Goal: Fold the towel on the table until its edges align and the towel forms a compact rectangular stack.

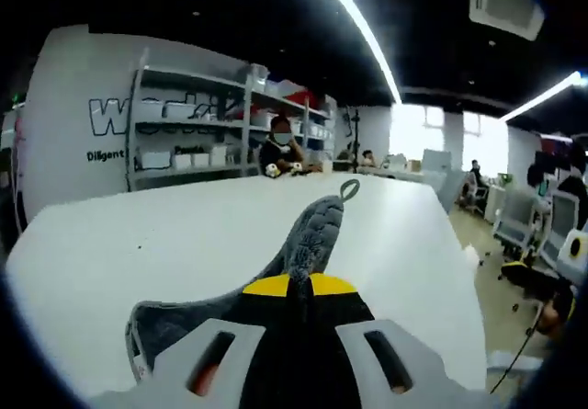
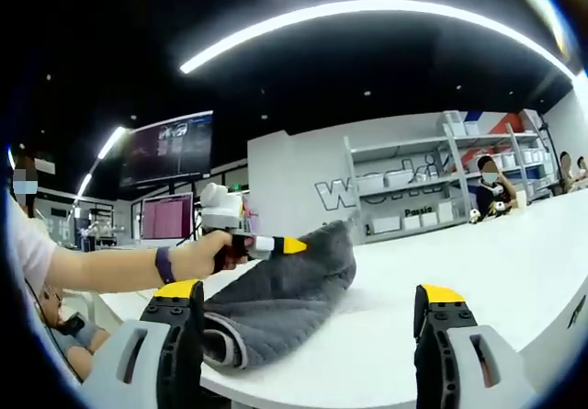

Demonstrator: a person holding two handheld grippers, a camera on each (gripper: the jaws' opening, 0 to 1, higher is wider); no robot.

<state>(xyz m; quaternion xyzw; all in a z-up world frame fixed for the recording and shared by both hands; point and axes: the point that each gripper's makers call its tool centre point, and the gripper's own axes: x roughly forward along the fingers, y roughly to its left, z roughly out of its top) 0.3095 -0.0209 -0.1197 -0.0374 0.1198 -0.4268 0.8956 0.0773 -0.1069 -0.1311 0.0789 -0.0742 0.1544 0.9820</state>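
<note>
A grey quilted towel (image 1: 314, 230) lies on the white table (image 1: 138, 244). My left gripper (image 1: 299, 286) is shut on a fold of it, and the cloth runs away from the yellow tips, ending in a small hanging loop (image 1: 349, 188). In the right gripper view, a hand holds the left gripper (image 2: 276, 244), which pinches the upper edge of the towel (image 2: 285, 303) and lifts it off the table (image 2: 514, 262). The towel's lower layers lie bunched near the table's edge. My right gripper (image 2: 310, 295) stands wide open in front of the towel, touching nothing.
Shelves with white boxes (image 1: 184, 156) stand behind the table's far end, where a seated person (image 1: 278, 152) is. The table's right edge (image 1: 464, 271) drops to the floor, with desks beyond. The person's arm (image 2: 101, 266) reaches in from the left, with screens (image 2: 170, 216) behind.
</note>
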